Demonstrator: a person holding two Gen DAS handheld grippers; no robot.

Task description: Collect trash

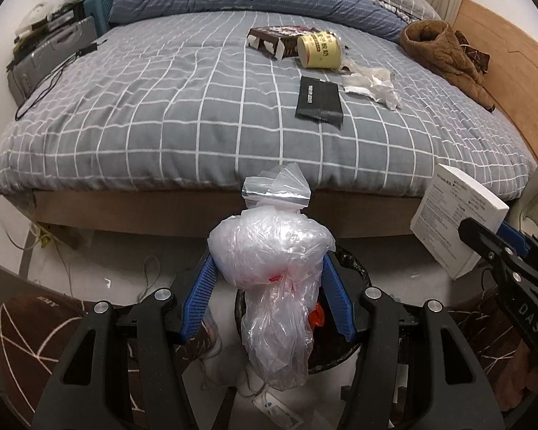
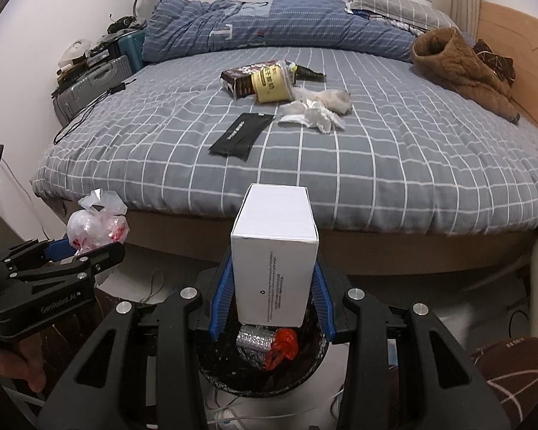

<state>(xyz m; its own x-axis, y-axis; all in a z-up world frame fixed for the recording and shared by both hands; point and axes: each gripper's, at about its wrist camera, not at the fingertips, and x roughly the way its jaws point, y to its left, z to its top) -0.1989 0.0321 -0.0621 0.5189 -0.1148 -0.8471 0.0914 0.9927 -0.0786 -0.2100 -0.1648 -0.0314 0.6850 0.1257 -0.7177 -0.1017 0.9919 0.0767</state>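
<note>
My left gripper (image 1: pixel 269 268) is shut on a knotted clear plastic bag (image 1: pixel 272 272) and holds it over a black-lined trash bin (image 1: pixel 351 268); the bag also shows in the right wrist view (image 2: pixel 97 225). My right gripper (image 2: pixel 272 272) is shut on a white box (image 2: pixel 274 251) above the same bin (image 2: pixel 215 369), which holds foil and a red wrapper. On the bed lie a brown carton (image 2: pixel 240 75), a yellow cup (image 2: pixel 272 84), a black packet (image 2: pixel 242 136) and crumpled tissues (image 2: pixel 315 113).
The grey checked bed (image 2: pixel 394 165) fills the view ahead. A blue quilt (image 2: pixel 269 25) and brown clothing (image 2: pixel 455 68) lie at its far side. Suitcases (image 2: pixel 89 82) stand at left. Cables and a power strip lie on the floor near the bin.
</note>
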